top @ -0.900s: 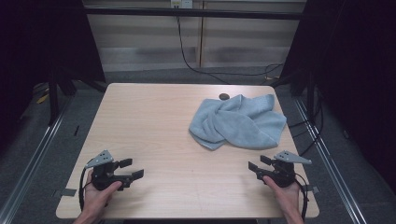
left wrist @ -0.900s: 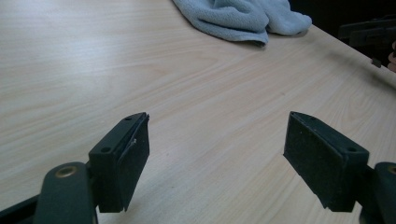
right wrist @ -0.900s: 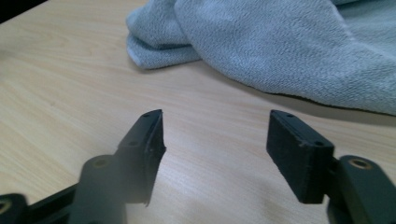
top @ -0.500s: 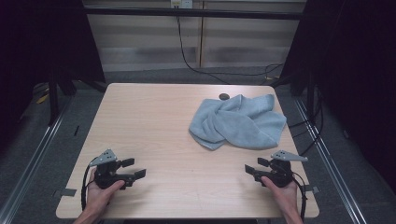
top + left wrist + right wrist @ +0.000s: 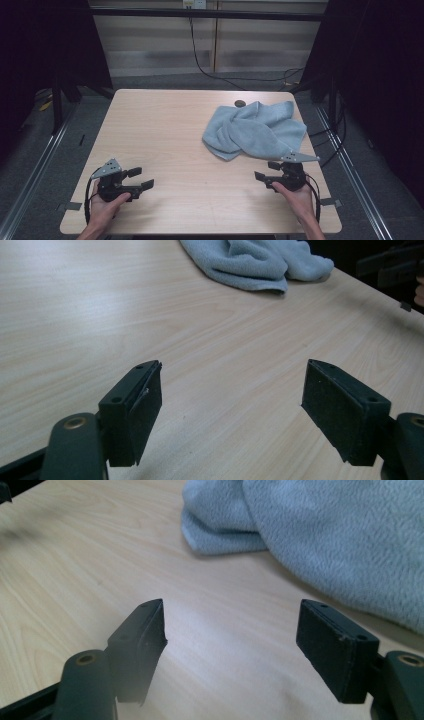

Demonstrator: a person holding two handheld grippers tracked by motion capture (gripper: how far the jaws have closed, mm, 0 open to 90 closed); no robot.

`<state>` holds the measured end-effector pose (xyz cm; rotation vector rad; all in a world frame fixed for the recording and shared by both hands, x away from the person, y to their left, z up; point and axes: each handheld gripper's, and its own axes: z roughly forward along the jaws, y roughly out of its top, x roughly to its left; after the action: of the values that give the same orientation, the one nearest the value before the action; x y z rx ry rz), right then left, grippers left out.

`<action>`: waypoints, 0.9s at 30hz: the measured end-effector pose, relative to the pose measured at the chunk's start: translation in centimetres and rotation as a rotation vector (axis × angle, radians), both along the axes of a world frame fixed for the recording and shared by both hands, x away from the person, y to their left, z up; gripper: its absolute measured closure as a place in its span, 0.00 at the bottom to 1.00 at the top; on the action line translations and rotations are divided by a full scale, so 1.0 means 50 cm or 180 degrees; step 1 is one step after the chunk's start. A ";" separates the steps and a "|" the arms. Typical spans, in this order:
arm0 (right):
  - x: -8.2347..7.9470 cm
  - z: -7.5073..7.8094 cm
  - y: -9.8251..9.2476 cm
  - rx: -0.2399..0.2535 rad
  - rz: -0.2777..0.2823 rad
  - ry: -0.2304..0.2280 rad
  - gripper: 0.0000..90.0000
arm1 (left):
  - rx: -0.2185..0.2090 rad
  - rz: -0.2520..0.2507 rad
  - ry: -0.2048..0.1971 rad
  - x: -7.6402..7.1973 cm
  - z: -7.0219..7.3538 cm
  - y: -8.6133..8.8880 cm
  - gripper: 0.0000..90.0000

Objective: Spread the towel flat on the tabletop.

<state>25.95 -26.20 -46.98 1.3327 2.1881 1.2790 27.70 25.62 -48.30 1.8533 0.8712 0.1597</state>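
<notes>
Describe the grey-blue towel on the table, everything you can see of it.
The towel is soft, fleecy grey-blue cloth, crumpled into a loose heap with thick rolled folds, not spread flat. It lies on the far right part of the wooden table, beside a small dark round spot. Nothing grips it; the open right gripper sits just short of its near edge.

The right gripper (image 5: 266,171) has been brought forward along the table (image 5: 165,130) since the earlier pictures, so that it is now found just beside the near edge of the crumpled grey towel (image 5: 256,131); the left gripper (image 5: 139,178) has been drawn slightly nearer the table's front edge.
</notes>
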 end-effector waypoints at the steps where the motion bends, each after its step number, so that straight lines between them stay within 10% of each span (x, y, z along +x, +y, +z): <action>1: 0.007 0.005 0.000 -0.0001 -0.0006 -0.0024 0.31 | 0.0023 -0.0009 0.0017 0.001 -0.002 -0.001 0.26; 10: 0.072 0.028 0.026 -0.0207 0.0066 -0.0055 0.32 | 0.0015 -0.0038 0.0026 -0.001 -0.001 -0.002 0.26; 18: 0.151 0.036 0.022 -0.0058 0.0066 -0.0029 0.30 | -0.0002 -0.0048 0.0046 0.005 -0.003 0.000 0.26; 27: 0.220 -0.014 0.027 -0.0125 -0.0027 0.0093 0.24 | -0.0023 -0.0048 0.0053 0.005 -0.003 0.002 0.26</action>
<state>36.97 -24.83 -47.70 1.3526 2.2130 1.2146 27.98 25.74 -48.44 1.8565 0.8678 0.1318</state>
